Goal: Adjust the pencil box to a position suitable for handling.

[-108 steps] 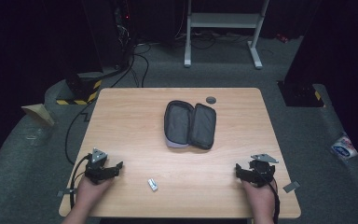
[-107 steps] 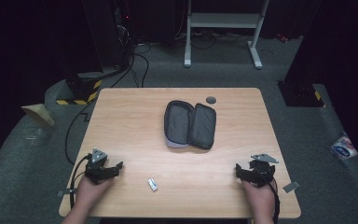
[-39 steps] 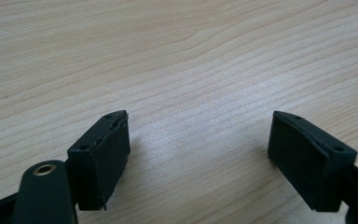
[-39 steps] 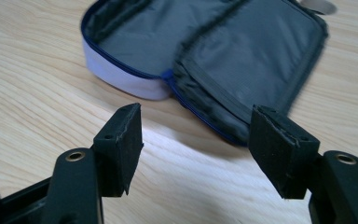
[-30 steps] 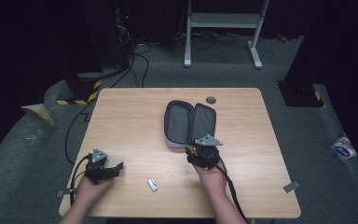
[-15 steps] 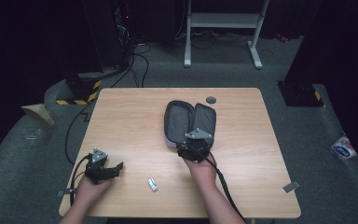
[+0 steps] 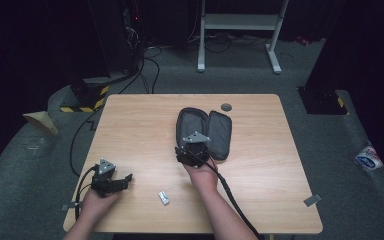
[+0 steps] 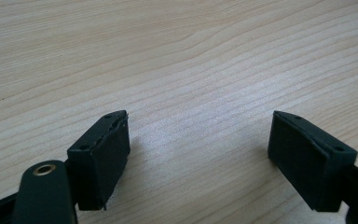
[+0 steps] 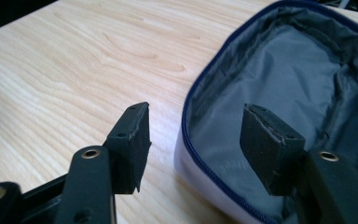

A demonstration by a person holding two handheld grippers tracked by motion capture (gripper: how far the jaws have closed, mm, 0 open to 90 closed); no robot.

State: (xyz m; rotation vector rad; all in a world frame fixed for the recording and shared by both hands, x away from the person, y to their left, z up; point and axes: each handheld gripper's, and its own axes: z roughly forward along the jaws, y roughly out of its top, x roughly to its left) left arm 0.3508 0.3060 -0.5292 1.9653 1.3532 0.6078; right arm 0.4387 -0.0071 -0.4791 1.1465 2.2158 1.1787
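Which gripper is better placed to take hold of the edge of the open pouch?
The right gripper. It is open with its jaws on either side of the near rim of the open pouch. The left gripper rests open near the table's front-left corner, far from the pouch.

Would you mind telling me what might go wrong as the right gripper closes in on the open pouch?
The right gripper is open, its jaws straddling the near rim of the pouch. The wall looks soft, so closing may crumple it or drag the pouch across the table rather than hold it. The left gripper rests apart near the table's front edge, also open, so nothing steadies the pouch. A small white item lies near the right forearm and could get knocked.
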